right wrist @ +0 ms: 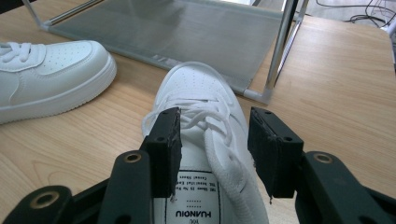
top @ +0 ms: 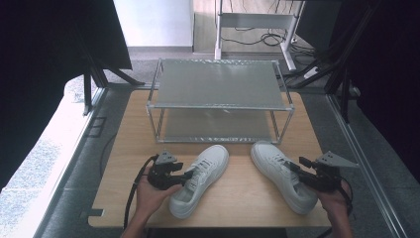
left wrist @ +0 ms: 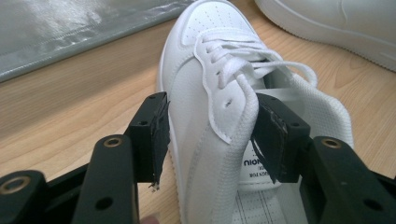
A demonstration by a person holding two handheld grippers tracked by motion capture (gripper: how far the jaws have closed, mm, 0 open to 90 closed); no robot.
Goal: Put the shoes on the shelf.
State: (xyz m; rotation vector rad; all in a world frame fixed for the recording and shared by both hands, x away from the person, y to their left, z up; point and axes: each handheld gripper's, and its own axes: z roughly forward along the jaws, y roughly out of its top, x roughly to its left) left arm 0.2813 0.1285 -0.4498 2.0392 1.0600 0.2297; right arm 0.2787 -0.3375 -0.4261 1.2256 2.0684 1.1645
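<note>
Two white lace-up sneakers lie on the wooden table [top: 242, 196] with their toes toward the rack. My left gripper [top: 189, 175] [left wrist: 211, 125] is open and straddles the side wall of the left sneaker [top: 210, 163] [left wrist: 212, 65] near the collar. One jaw is outside the shoe and the other is inside its opening. My right gripper [top: 298, 167] [right wrist: 215, 136] is open as well, astride the side wall of the right sneaker [top: 275, 166] [right wrist: 196, 86]. One of its jaws hangs over the tongue label and the other is outside the shoe. Both sneakers rest flat on the table.
A two-tier metal shoe rack [top: 218, 84] with grey mesh shelves stands at the back of the table, both shelves bare. Its front corner post [right wrist: 280, 51] is close beyond the right sneaker's toe. Black stands and cables surround the table.
</note>
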